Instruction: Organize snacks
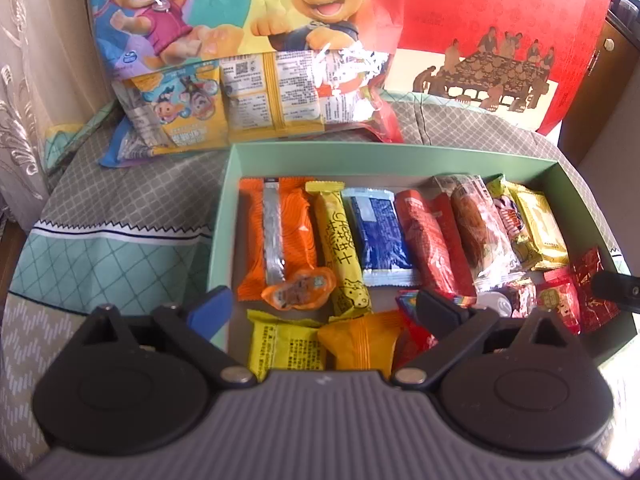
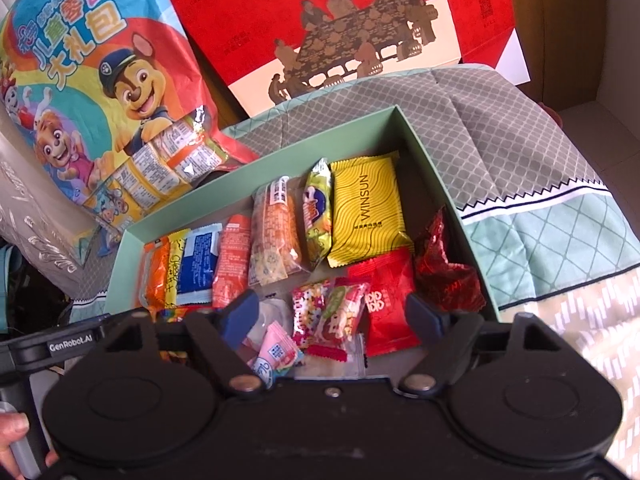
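Observation:
A pale green box (image 1: pixel 384 152) lies on the cloth, filled with wrapped snacks. Its back row holds an orange packet (image 1: pixel 280 236), a yellow cheese bar (image 1: pixel 340 248), a blue packet (image 1: pixel 380 236) and red packets (image 1: pixel 432 248). My left gripper (image 1: pixel 324 306) is open over the box's near left part, above a yellow packet (image 1: pixel 286 346) and an orange one (image 1: pixel 360 340). In the right wrist view the same box (image 2: pixel 256 184) shows a yellow WINSUN packet (image 2: pixel 366 208) and red foil candies (image 2: pixel 440 268). Over small pink and red sweets (image 2: pixel 328 316) my right gripper (image 2: pixel 332 314) is open. Neither holds anything.
A large cartoon snack bag (image 1: pixel 240 20) leans behind the box, with several packets (image 1: pixel 256 96) spilling from its mouth. A red gift box (image 1: pixel 500 40) stands at the back right. Grey and teal patterned cloth (image 1: pixel 120 208) covers the surface. A hand (image 2: pixel 12 432) shows at the lower left.

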The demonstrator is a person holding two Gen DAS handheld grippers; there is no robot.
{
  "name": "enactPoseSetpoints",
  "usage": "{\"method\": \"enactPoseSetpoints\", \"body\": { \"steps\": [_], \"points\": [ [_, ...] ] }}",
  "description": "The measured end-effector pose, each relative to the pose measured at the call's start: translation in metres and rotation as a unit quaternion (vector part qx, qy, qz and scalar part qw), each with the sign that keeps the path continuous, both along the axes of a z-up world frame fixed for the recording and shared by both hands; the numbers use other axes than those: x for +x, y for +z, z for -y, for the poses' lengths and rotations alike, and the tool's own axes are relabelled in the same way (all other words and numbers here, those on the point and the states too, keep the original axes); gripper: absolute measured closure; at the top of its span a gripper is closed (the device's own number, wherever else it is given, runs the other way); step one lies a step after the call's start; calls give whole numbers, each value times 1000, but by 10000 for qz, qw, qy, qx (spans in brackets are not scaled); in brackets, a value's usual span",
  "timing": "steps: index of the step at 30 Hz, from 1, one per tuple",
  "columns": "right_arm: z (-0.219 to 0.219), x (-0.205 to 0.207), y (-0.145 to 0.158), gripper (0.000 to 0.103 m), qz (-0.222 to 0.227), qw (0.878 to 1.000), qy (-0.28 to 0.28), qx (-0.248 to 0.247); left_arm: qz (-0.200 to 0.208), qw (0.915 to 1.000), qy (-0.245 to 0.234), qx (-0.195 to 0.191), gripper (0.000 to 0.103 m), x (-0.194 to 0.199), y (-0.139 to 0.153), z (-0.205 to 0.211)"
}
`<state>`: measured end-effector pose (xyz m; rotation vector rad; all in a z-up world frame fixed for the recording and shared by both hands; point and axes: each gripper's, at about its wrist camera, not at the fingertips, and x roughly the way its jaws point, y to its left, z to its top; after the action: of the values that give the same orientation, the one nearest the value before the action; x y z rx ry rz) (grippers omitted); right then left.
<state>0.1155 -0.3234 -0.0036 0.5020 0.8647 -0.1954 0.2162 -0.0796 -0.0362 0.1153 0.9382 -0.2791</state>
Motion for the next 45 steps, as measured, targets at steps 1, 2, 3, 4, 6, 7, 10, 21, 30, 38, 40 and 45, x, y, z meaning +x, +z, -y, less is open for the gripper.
{"method": "enactPoseSetpoints", "body": {
  "steps": [1, 2, 3, 4, 6, 7, 10, 21, 30, 38, 40, 45],
  "points": [
    [-1, -1, 2, 5, 10, 10000, 9, -43, 12, 10000, -18, 11, 1, -3, 2, 1],
    [-2, -3, 4, 2, -9, 10000, 33, -82, -27, 10000, -36, 8, 0, -5, 2, 1],
    [-2, -4, 5, 0, -23, 9999, 40, -93, -60, 10000, -47, 4, 0, -7, 3, 1],
    [-3, -6, 6, 0, -33, 9999, 37, -102, -67, 10000, -55, 9, 0, -10, 4, 2],
    [-7, -9, 9, 0, -42, 9999, 63, -114, -57, 9999, -87, 20, 0, -17, 7, 3],
    [-8, -12, 11, 0, -42, 9999, 84, -127, -57, 9999, -110, 25, 0, -21, 8, 3],
    [-14, -22, 18, 0, -19, 9996, 146, -230, -6, 9999, -154, 30, 0, -33, 15, 3],
    [-43, -65, 62, 0, 315, 9967, 411, -622, 548, 9982, -208, -117, 0, -91, 61, -7],
    [-68, -103, 78, 0, 339, 9914, 706, -1044, 855, 9963, -81, 105, 0, -139, 65, -28],
    [-75, -129, 55, 0, 44, 9907, 752, -1134, 605, 9977, 312, 15, 0, -160, 34, -61],
    [-75, -132, 45, 0, -93, 9914, 748, -1071, 543, 9976, 428, 73, 0, -163, 25, -65],
    [-75, -140, 28, 0, -270, 9922, 673, -1015, 391, 9977, 531, 168, 0, -169, 9, -69]
  ]
}}
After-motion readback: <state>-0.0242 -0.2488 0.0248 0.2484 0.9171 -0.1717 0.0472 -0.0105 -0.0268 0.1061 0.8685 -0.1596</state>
